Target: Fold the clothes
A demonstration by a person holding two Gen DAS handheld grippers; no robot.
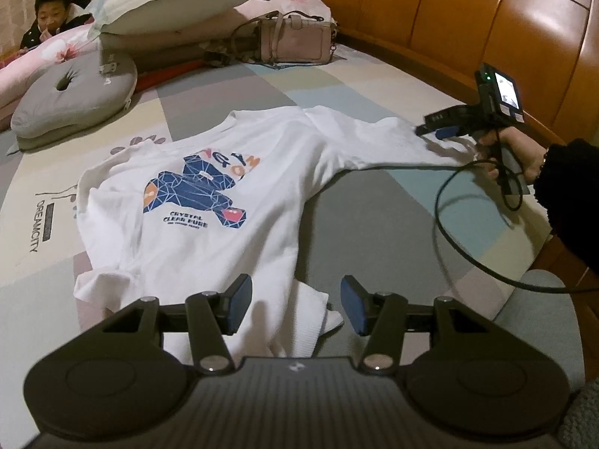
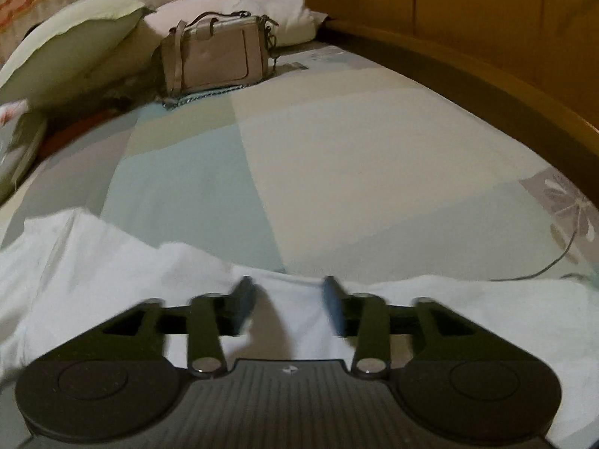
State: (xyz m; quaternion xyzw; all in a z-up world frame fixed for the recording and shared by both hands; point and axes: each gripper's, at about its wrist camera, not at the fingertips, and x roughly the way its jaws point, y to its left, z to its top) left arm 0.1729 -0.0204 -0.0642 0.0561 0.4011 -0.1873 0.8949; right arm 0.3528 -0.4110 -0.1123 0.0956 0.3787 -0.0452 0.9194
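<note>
The white T-shirt [image 1: 209, 202] lies print-side up on the bed [image 1: 374, 202] and serves as the landmark for all positions below.

**Tool state**
- Left tool [image 1: 295, 305]: released. Its jaws stand apart over the near corner of the shirt, where the fabric is bunched; cloth shows between the pads, but they do not press on it.
- Right tool [image 2: 288, 305]: released. Its jaws are wide, with the sleeve [image 1: 393, 142] lying between and below them. In the left wrist view this tool sits at the far right tip of the sleeve, carried in a hand [image 1: 520, 157] in a dark cuff. The right wrist view is blurred, so contact between pads and cloth cannot be confirmed.

**Placement rationale**
- The sleeve is drawn straight out to the right of the shirt body. This is judged to be a flattening step, so that later fold lines run true.
- The left tool waits over the crumpled near corner, probably the next region to be spread.
- Folding itself appears not yet begun.

**Containers**
- A beige handbag [image 1: 295, 43] stands beyond the shirt, toward the wooden headboard [image 1: 468, 18], leaning near the pillows [image 1: 168, 3]. It is closed; contents cannot be seen.

**Other items**
- A grey cushion [image 1: 75, 101] lies to the left of the shirt, well apart from it.
</note>
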